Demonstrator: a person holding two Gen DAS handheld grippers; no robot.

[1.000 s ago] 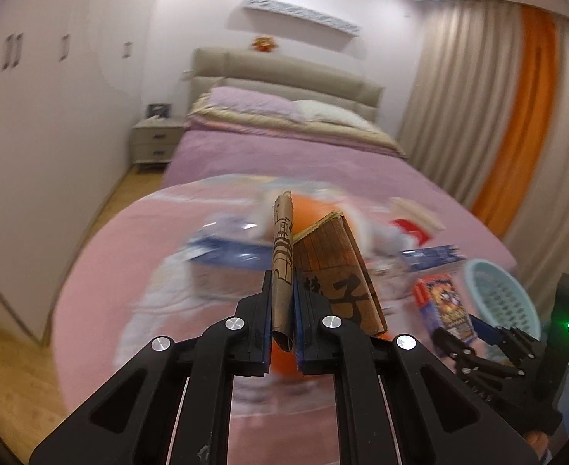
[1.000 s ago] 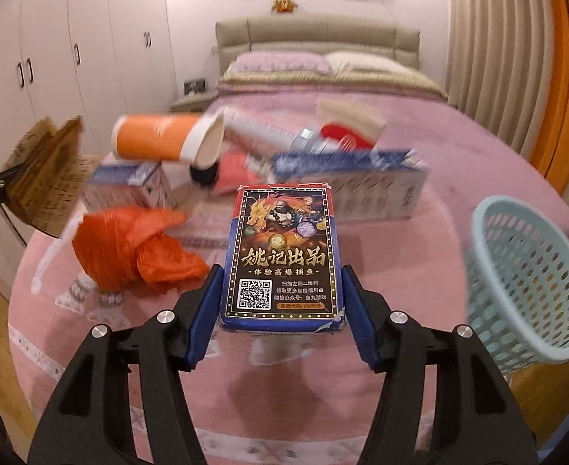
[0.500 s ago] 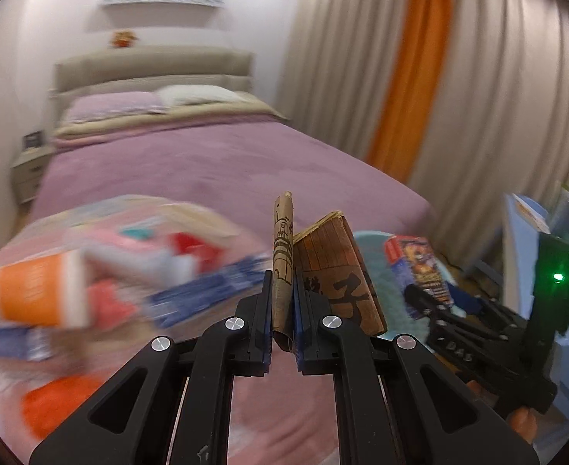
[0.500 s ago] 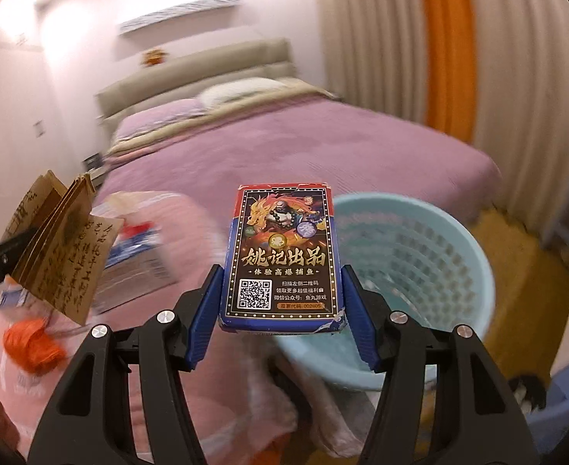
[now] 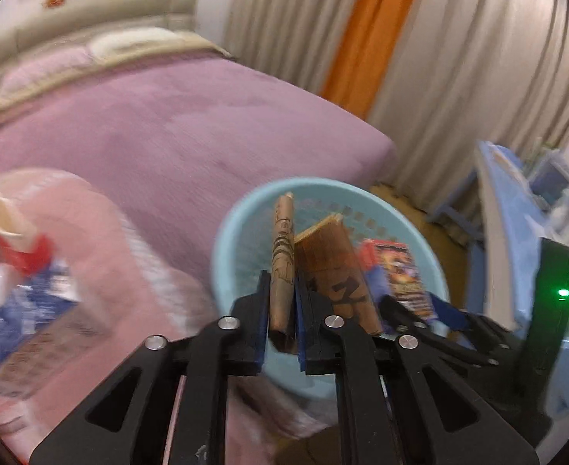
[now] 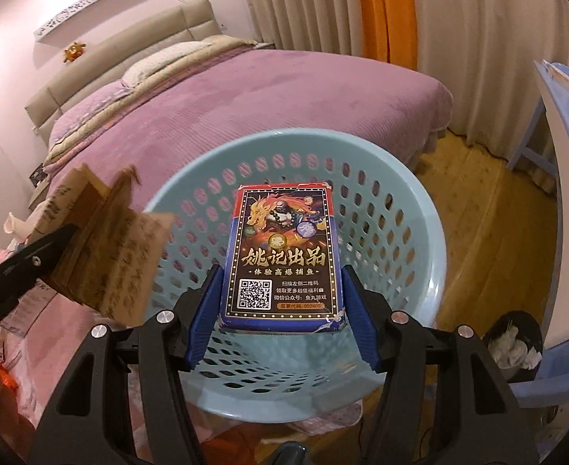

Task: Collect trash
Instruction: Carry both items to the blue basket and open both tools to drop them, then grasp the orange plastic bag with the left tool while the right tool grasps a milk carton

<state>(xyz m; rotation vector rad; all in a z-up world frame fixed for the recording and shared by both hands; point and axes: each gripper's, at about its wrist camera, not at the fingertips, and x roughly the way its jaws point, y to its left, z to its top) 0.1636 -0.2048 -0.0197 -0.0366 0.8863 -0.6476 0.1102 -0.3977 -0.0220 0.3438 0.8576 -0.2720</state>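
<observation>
Right hand-held gripper [image 6: 280, 306] clamping card box [image 6: 282, 263], above blue basket [image 6: 420, 209]

Pale blue basket [image 6: 400, 209], perforated all over

Over the basket — a dark card box [image 6: 282, 259] with red-blue edges, gold lettering, dragon art; left of it, brown folded cardboard [image 6: 102, 255] with black script.

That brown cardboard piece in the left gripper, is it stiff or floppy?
Probably bendy: the cardboard piece is folded, with flaps splaying out. It looks thin and light, pinched by one edge in the left gripper. It would likely flutter, not drop straight, into the basket.
</observation>
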